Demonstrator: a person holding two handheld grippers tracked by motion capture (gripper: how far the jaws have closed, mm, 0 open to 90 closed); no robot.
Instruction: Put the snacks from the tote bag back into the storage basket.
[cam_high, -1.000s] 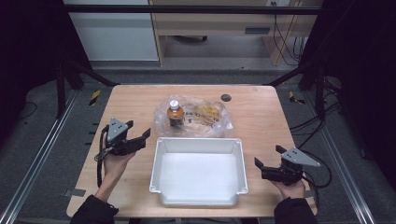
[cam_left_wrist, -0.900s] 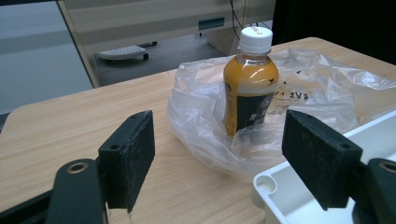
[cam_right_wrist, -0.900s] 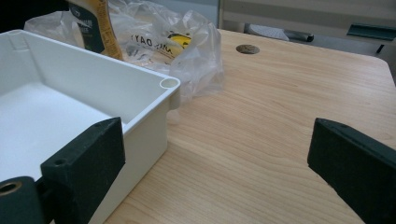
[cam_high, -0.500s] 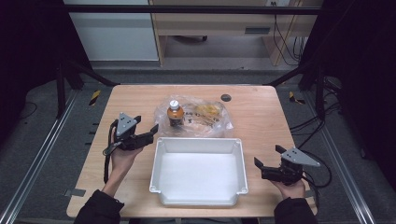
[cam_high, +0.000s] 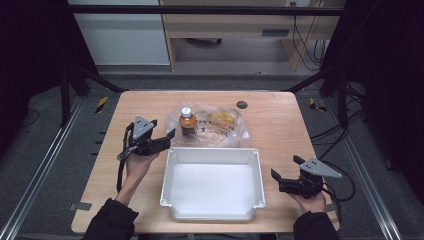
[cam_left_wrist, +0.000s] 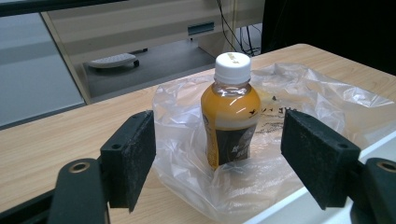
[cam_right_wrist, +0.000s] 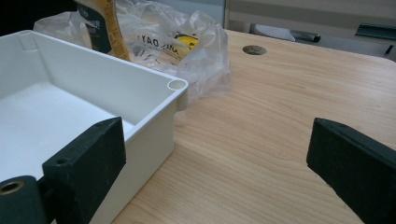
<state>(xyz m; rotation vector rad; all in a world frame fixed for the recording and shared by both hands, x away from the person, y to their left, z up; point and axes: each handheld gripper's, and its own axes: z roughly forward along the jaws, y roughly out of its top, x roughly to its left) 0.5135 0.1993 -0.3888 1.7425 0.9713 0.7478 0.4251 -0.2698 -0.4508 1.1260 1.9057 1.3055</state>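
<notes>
The left gripper (cam_high: 167, 137) is near the bottle (cam_high: 187, 122), with its jaws wide apart and pointed at it; in the left gripper view the bottle (cam_left_wrist: 230, 112) stands upright between the two black jaws, not yet touched. The bottle stands at the left edge of a clear plastic bag (cam_high: 222, 125), just behind the empty white tray (cam_high: 212, 210) on the table (cam_high: 280, 120). The right gripper (cam_high: 281, 179) rests beside the right wall of the tray, its jaws also wide and holding nothing. The step in hand seems to be the reach for the bottle. Next move probably calls for going forward a little more and closing on the body of the bottle, without catching the bag.
</notes>
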